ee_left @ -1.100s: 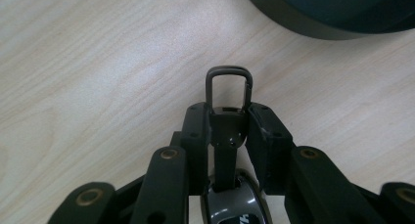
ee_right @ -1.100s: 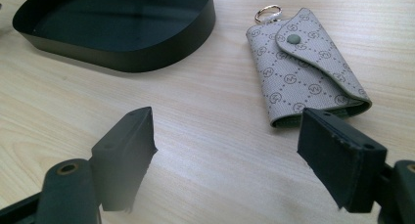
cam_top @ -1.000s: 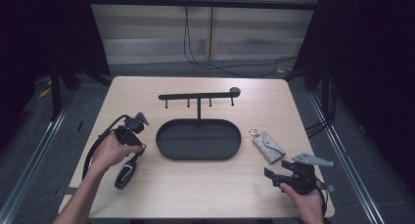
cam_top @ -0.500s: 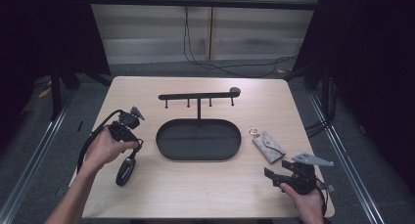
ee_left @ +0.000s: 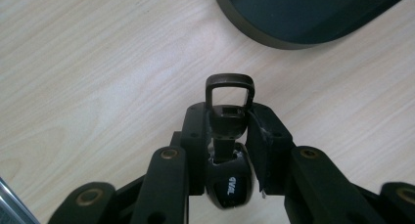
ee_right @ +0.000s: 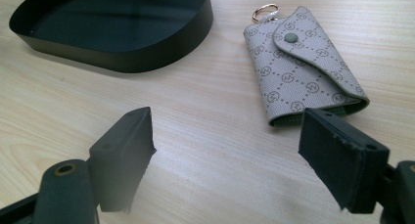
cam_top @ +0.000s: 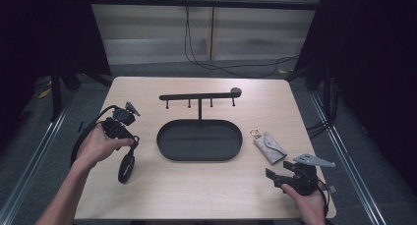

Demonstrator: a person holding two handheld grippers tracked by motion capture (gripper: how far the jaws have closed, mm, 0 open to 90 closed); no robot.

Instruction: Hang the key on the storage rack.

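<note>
Left of the tray (cam_top: 199, 156), a black key fob (ee_left: 228, 177) is pinched by the left gripper (ee_left: 226, 121) near its loop; slippage is possible. Right of the tray, the right gripper (ee_right: 225, 150), jaws just widened and empty, faces the key pouch (ee_right: 303, 84); misalignment could push it away.

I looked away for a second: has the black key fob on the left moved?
Yes. The left tongs, shut on the black key fob, have lifted it and carried it slightly toward the oval tray.

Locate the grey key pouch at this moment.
In the high view the grey key pouch lies flat on the table's right side, just right of the black oval tray, ahead of the open right gripper.
</note>
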